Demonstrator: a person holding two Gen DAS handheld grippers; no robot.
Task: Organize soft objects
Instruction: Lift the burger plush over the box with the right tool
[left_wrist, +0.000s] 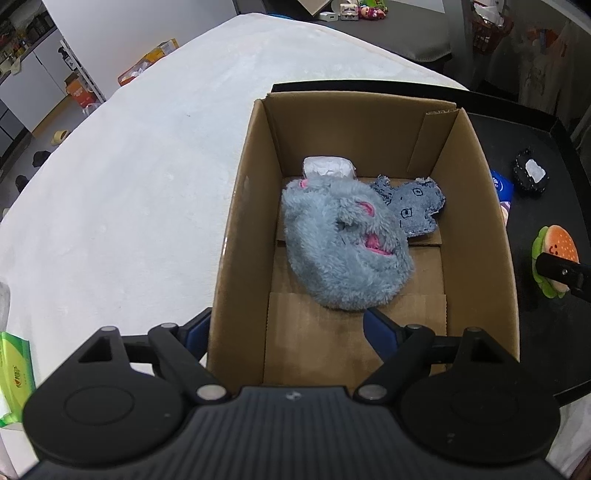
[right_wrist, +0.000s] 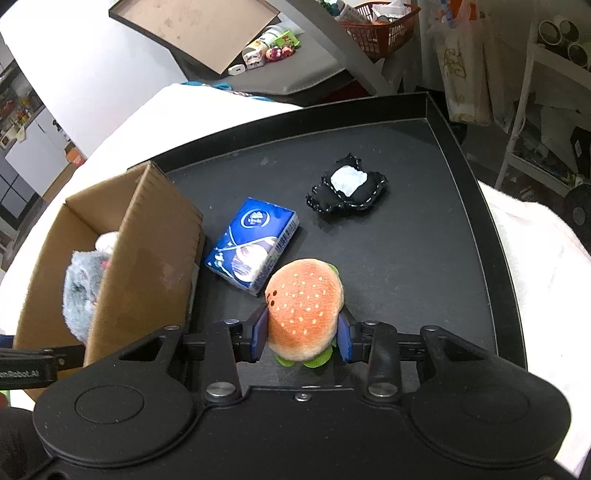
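the right tool (right_wrist: 301, 334) has its two blue pads pressed on either side of a plush hamburger (right_wrist: 304, 312), gripping it just above the black tray (right_wrist: 476, 206). the burger's orange bun faces up and green felt shows at its lower edge. just beside it on the tray lies a blue tissue pack (right_wrist: 253, 245), and farther off a small black pouch with a white patch (right_wrist: 347, 188).

the left tool (left_wrist: 286, 332) hangs over the near end of an open cardboard box (left_wrist: 240, 221), its jaws wide and nothing between them. inside the box a grey fluffy plush with pink ears (left_wrist: 343, 243) lies on the floor, partly over a denim-blue fabric toy (left_wrist: 413, 210), with a white wrapped bundle (left_wrist: 327, 167) against the far wall. the box stands at the left edge of the tray, on a worktop covered with a white cloth (left_wrist: 129, 177).
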